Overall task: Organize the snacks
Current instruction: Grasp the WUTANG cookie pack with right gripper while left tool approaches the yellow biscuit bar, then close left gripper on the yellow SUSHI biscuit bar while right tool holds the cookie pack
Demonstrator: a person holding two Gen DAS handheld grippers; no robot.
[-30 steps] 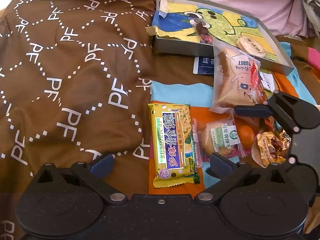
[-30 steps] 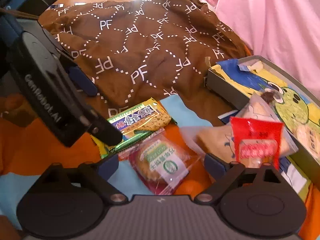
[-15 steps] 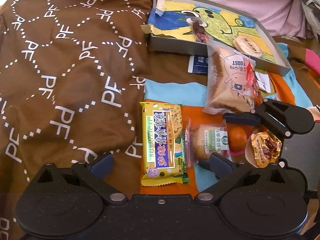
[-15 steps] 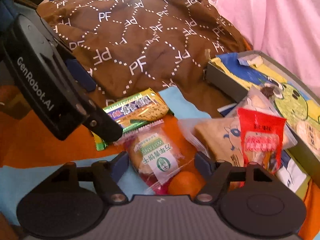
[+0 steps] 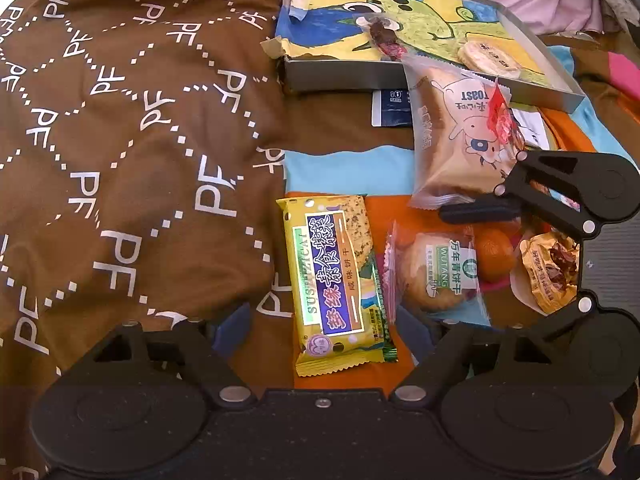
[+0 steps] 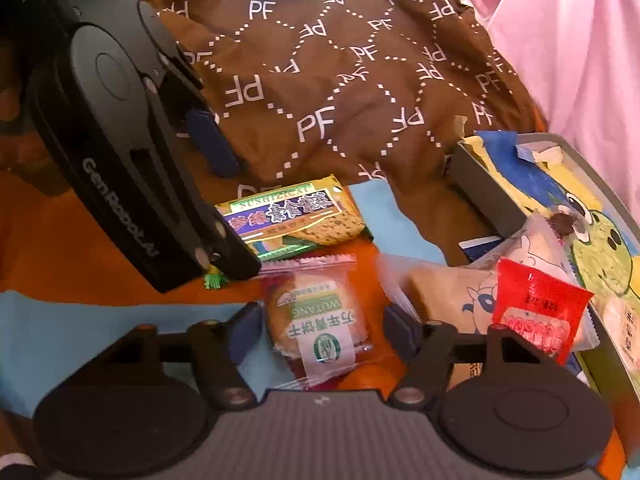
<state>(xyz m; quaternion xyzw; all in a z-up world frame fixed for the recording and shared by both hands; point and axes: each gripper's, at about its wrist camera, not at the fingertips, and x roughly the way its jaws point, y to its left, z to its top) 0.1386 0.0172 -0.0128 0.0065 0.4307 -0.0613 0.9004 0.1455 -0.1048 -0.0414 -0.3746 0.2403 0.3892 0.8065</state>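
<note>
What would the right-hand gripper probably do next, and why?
Probably close on the round biscuit packet. The right gripper is open with a finger on each side of that packet, which lies loose on the cloth, outside the shallow box.

The yellow biscuit pack [image 5: 338,280] lies flat below the grey tray [image 5: 340,76]; the round cookie packet [image 5: 436,272] lies beside the pack.

Half hidden behind the right-hand finger: orange fruit [image 6: 362,378], blurred under the round biscuit's wrapper [image 6: 320,330].
</note>
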